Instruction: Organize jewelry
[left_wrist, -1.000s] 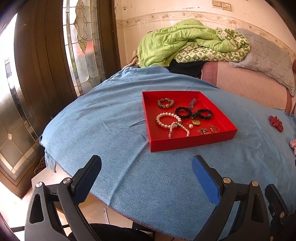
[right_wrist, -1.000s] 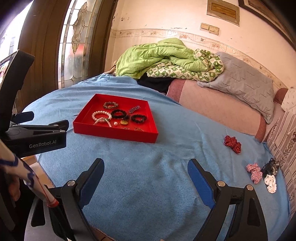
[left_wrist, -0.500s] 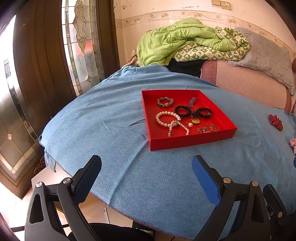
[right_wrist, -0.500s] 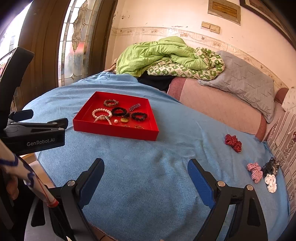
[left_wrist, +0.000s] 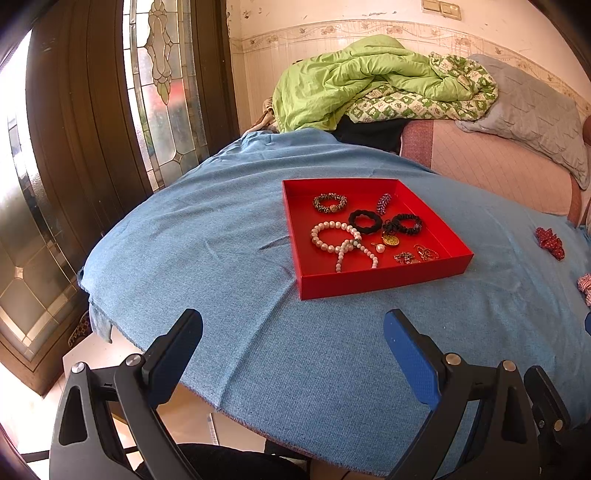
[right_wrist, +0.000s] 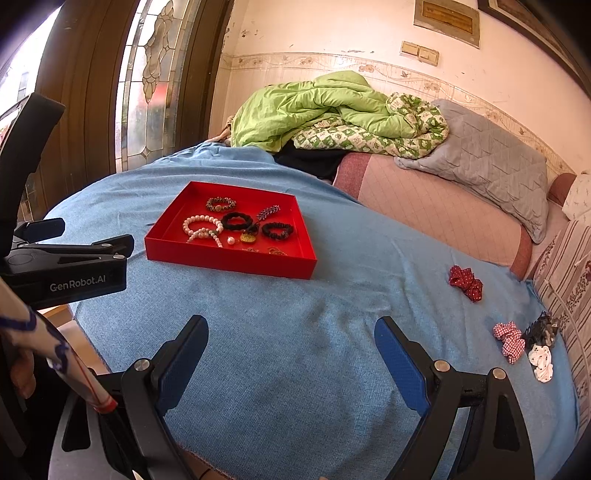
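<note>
Left gripper (left_wrist: 291, 354): jaws spread wide and empty, held over the near edge of the blue cloth (left_wrist: 221, 258).
Right gripper (right_wrist: 291, 354): jaws spread wide, nothing between them, also above the near part of the cloth.
Red tray (left_wrist: 373, 282): ahead of the left jaws and a little right of their midline; from the right jaws it lies ahead and to the left. It sits flat on the cloth.
Pearl bracelet (left_wrist: 334, 236): in the tray's near left part, a loose strand trailing toward the front wall.
Black scrunchies (left_wrist: 365, 220): two, side by side in the tray's middle, beyond the pearls.
Beaded bracelet (left_wrist: 330, 202): far left part of the tray.
Purple piece (left_wrist: 383, 202): far part of the tray, right of the beaded bracelet.
Gold pendant (left_wrist: 390, 240): just nearer than the scrunchies; small gold pieces (left_wrist: 415, 255) lie by the tray's near right corner.
Red scrunchie (right_wrist: 465, 282): on the cloth outside the tray, ahead and right of the right jaws, well apart from the tray.
Checked scrunchie (right_wrist: 511, 341): right of the right jaws, near the cloth's edge, with a dark one (right_wrist: 541, 328) and a white one (right_wrist: 541, 363) just beside it.
Green quilt (right_wrist: 314, 110): heaped far beyond the tray against the wall.
Grey pillow (right_wrist: 487, 162): right of the quilt.
</note>
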